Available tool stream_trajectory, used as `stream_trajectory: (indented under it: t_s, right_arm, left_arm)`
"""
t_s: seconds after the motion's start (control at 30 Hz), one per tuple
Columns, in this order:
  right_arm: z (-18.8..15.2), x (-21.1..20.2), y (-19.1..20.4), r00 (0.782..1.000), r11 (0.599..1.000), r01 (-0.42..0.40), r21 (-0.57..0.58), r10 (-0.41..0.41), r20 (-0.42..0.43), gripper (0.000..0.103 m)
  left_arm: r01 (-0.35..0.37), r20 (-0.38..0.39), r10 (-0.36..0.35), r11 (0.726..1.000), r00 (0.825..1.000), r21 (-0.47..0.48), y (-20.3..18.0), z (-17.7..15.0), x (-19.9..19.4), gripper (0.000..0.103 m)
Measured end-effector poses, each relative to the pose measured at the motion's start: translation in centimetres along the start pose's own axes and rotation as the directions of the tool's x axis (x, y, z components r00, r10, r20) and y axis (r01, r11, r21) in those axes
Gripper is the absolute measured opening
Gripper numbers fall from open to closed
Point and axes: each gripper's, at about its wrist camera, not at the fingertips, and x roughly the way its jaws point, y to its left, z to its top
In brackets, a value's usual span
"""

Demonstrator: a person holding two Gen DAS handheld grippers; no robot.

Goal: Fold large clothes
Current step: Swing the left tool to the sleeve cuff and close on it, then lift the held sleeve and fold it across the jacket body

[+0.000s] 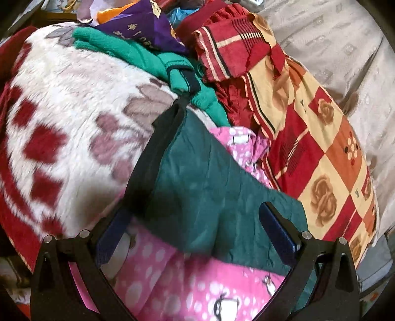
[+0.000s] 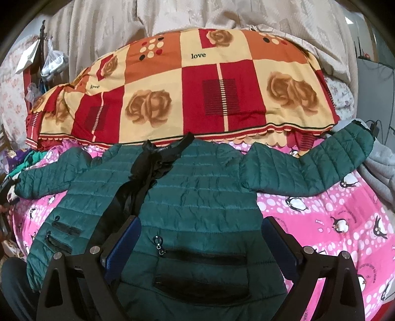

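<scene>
A dark green quilted jacket (image 2: 197, 187) lies face up on a pink penguin-print sheet (image 2: 321, 222), sleeves spread left and right, front open with black lining showing. My right gripper (image 2: 200, 232) is open just above the jacket's lower front, near a zip pocket (image 2: 202, 256). In the left wrist view my left gripper (image 1: 195, 222) is open around a sleeve end of the green jacket (image 1: 209, 187), whose black cuff edge (image 1: 160, 138) runs up from the left finger. The fabric lies between the fingers; they do not pinch it.
A red, cream and orange rose-patterned pillow (image 2: 192, 89) lies behind the jacket. A fluffy white and red blanket (image 1: 61, 123), a bright green knit (image 1: 148, 56) and other clothes are piled to the left. A beige curtain (image 2: 172, 17) hangs behind. A grey garment (image 2: 377, 170) lies at the right.
</scene>
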Motion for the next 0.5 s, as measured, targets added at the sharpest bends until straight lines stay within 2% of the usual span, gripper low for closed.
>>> stream_trajectory:
  t_s: [0.07, 0.1, 0.13, 0.17, 0.2, 0.23, 0.37, 0.5]
  right_arm:
    - [0.0, 0.2, 0.1, 1.0, 1.0, 0.009, -0.009, -0.009, -0.005, 0.097]
    - [-0.1, 0.3, 0.1, 1.0, 1.0, 0.012, -0.013, -0.012, -0.005, 0.097]
    - [-0.1, 0.3, 0.2, 1.0, 1.0, 0.014, -0.015, -0.014, -0.006, 0.097]
    - [-0.1, 0.4, 0.2, 1.0, 1.0, 0.016, -0.016, -0.016, -0.006, 0.097]
    - [-0.2, 0.4, 0.2, 1.0, 1.0, 0.016, -0.017, -0.016, -0.007, 0.097]
    - [-0.2, 0.4, 0.2, 1.0, 1.0, 0.017, -0.017, -0.017, -0.007, 0.097]
    - [-0.2, 0.3, 0.1, 1.0, 1.0, 0.016, -0.016, -0.016, -0.001, 0.097]
    - [-0.2, 0.0, -0.3, 1.0, 1.0, 0.019, -0.011, -0.019, 0.003, 0.097]
  left_arm:
    - [0.011, 0.004, -0.011, 1.0, 1.0, -0.012, 0.1, 0.6, 0.3, 0.101]
    - [0.008, 0.006, -0.008, 1.0, 1.0, -0.011, -0.1, 0.8, 0.4, 0.097]
    - [0.0, 0.008, 0.0, 1.0, 1.0, -0.008, -0.2, 1.1, 0.4, 0.084]
    - [-0.009, 0.006, 0.009, 1.0, 1.0, -0.009, -0.3, 1.2, 0.5, 0.064]
    - [-0.033, -0.006, 0.033, 0.999, 0.999, -0.013, -0.2, 1.4, 0.6, 0.051]
    - [-0.048, -0.018, 0.048, 0.999, 0.999, -0.017, -0.2, 1.5, 0.8, 0.029]
    - [-0.091, -0.025, 0.092, 0.996, 0.995, 0.025, -1.0, 1.6, 0.5, 0.02]
    - [-0.099, 0.014, 0.098, 0.991, 0.995, 0.093, -3.5, 1.7, -0.5, 0.018]
